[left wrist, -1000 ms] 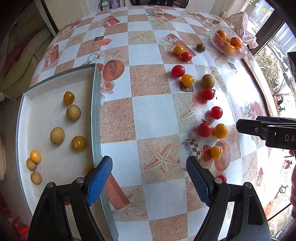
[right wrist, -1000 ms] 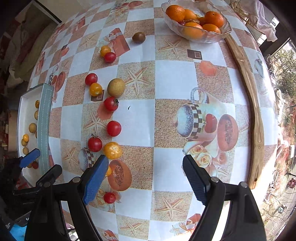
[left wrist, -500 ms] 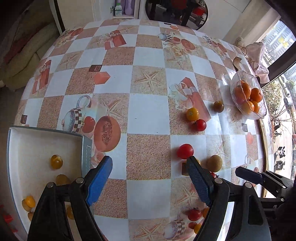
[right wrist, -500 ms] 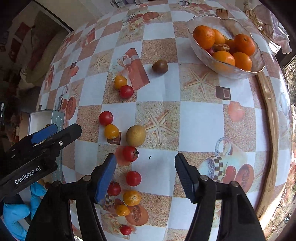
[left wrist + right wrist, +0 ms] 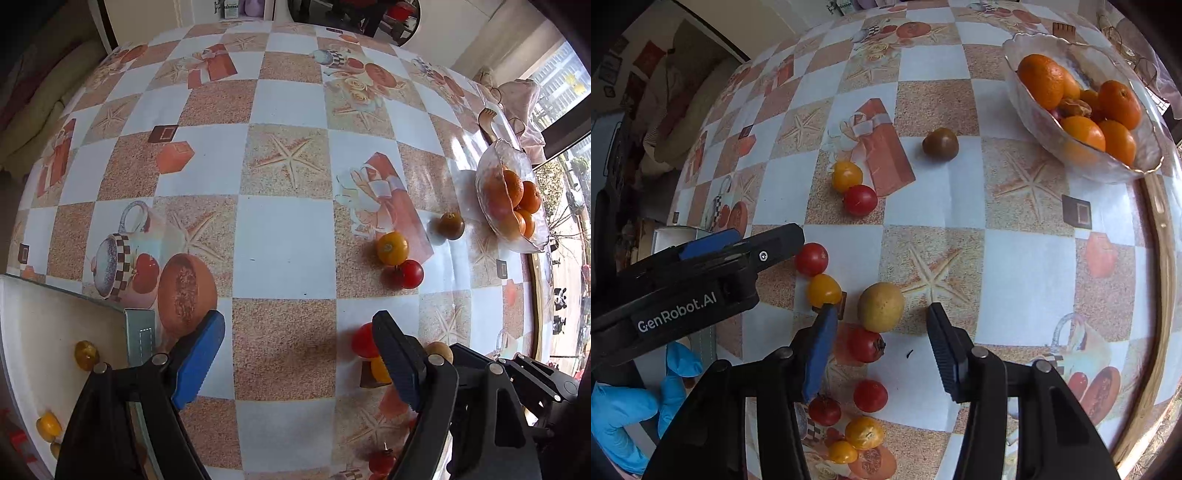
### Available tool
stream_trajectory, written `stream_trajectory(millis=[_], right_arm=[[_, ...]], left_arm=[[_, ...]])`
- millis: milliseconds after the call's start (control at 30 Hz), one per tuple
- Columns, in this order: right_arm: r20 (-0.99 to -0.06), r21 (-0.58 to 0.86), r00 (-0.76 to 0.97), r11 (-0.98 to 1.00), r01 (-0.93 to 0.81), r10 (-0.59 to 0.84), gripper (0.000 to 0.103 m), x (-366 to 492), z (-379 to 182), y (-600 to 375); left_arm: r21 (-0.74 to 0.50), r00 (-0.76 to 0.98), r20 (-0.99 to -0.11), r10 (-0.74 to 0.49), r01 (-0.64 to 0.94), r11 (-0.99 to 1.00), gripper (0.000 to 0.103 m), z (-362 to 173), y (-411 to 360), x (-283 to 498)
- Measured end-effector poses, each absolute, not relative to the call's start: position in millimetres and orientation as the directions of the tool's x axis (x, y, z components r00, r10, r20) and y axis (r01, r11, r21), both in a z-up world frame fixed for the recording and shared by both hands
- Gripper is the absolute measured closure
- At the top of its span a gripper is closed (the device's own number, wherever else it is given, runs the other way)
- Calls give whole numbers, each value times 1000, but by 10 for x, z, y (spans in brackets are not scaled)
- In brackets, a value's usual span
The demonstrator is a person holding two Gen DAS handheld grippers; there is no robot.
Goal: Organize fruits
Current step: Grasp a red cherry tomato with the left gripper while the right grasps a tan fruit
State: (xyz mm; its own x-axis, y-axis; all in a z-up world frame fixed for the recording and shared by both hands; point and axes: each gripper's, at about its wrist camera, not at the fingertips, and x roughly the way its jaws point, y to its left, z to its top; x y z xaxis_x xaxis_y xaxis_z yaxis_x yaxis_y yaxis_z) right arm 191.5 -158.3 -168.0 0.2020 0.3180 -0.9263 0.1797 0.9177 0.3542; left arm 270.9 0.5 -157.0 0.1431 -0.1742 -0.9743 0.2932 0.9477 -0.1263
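Small red, yellow and brownish fruits lie scattered on the patterned tablecloth. My right gripper is open and empty, low over a tan round fruit and a red tomato. My left gripper is open and empty; its right finger stands just in front of a red tomato and a yellow one. It also shows in the right wrist view at the left. A white tray at the lower left holds small yellow fruits.
A glass bowl of oranges stands at the far right, near the table's wooden rim. A dark brown fruit lies beside it. A yellow and a red tomato sit together mid-table. More tomatoes lie near me.
Both grippers have moved forward along the table. The left one left the tray and now reaches the red and yellow tomatoes; the right one came down over the tan fruit. Both stayed open.
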Motion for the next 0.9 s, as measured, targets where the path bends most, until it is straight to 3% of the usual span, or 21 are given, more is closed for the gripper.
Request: stream_trajectory(millis=[33,67,300,400,467,600,633,900], right_arm=[[-926,355,204,917,182,318,70,1923,-1682,-1593],[-927,351,205,918,184,313,75,1925,-1683,-1603],[-942,308,214,921,239,260,75,1782,-1678,-1928],[-945,300,213,919,257,249,75,1730,-1662,-2035],[-945,299,212,916,266,247,75,1701,-1654,-2076],[-945,303,214,912,277,248,75,1647,-1637,-2121],[-944,304,216,911,278,249,75,1637,-1629,-2127],[-937,317,235,912,260,258,75,1582,-1478,-2079]], left_arm=[[-123,143,-975,-173,302,945,20,-1568,-10,2696],[-120,144,-974,-172,312,942,20,-1563,-29,2681],[-95,133,-979,-153,368,925,20,-1589,-269,2592],[-52,124,-986,-108,391,919,37,-1651,-396,2568],[-21,137,-987,-82,399,917,39,-1650,-451,2548],[-6,147,-986,-72,409,912,78,-1605,-500,2522],[-9,144,-987,-74,406,914,81,-1596,-493,2505],[-135,170,-965,-199,326,936,81,-1325,-147,2326]])
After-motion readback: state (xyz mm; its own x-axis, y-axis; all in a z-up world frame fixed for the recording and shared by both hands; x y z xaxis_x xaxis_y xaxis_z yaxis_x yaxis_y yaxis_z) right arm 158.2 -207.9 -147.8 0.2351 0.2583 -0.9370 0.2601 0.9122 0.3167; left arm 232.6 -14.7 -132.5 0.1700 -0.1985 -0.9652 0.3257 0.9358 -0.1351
